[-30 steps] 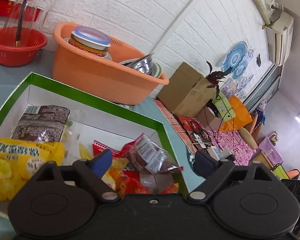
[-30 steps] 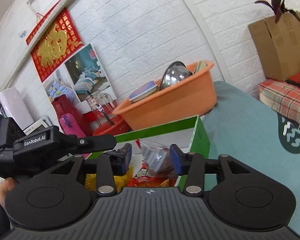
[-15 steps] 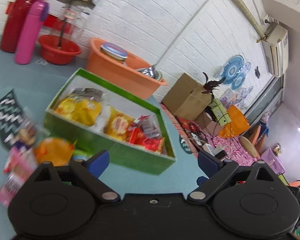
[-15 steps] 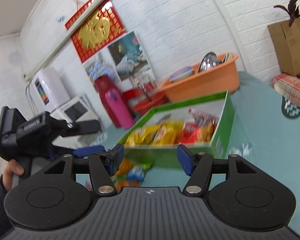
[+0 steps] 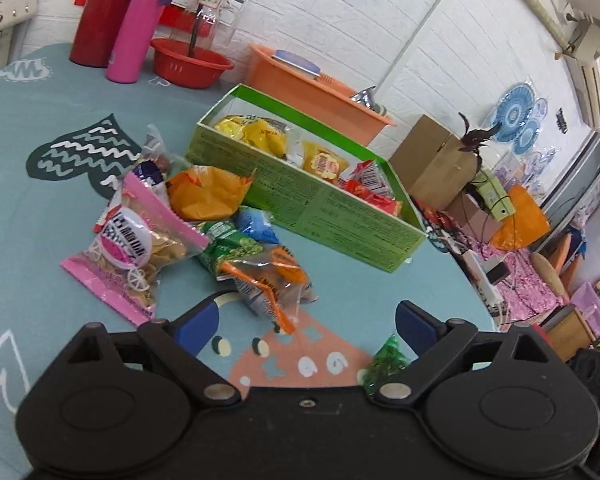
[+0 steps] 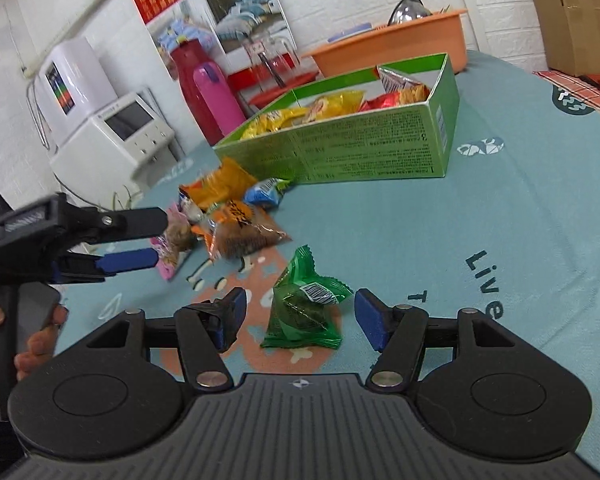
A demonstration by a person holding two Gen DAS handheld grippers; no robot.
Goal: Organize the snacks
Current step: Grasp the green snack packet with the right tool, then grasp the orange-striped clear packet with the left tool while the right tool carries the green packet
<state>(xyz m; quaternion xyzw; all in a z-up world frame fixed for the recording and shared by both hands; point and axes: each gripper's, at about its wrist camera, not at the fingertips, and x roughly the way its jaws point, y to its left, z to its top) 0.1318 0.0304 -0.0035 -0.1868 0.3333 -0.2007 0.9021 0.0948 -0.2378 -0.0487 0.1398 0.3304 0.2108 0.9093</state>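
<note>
With our right fingers (image 6: 296, 322) spread wide and just opened further, the green wrapped snack (image 6: 304, 306) sits between them on the tabletop (image 6: 480, 216) — untouched by either pad, as far as we can see. Our left fingers (image 5: 304, 322) are equally wide and hold nothing; the orange-striped clear packet (image 5: 270, 280) lies just ahead of them. Beyond it sits the loose pile: a pink packet (image 5: 134, 246), an orange bag (image 5: 208, 192), a green pea packet (image 5: 228, 242) and a small blue one (image 5: 258, 226). Farther out stands the green box (image 5: 340, 216), already holding yellow and red packets. We judge we are between trips, lining up the next pickups. The right side needs to settle lower and close on the crinkly green wrapper — then carry it over the box wall.
</note>
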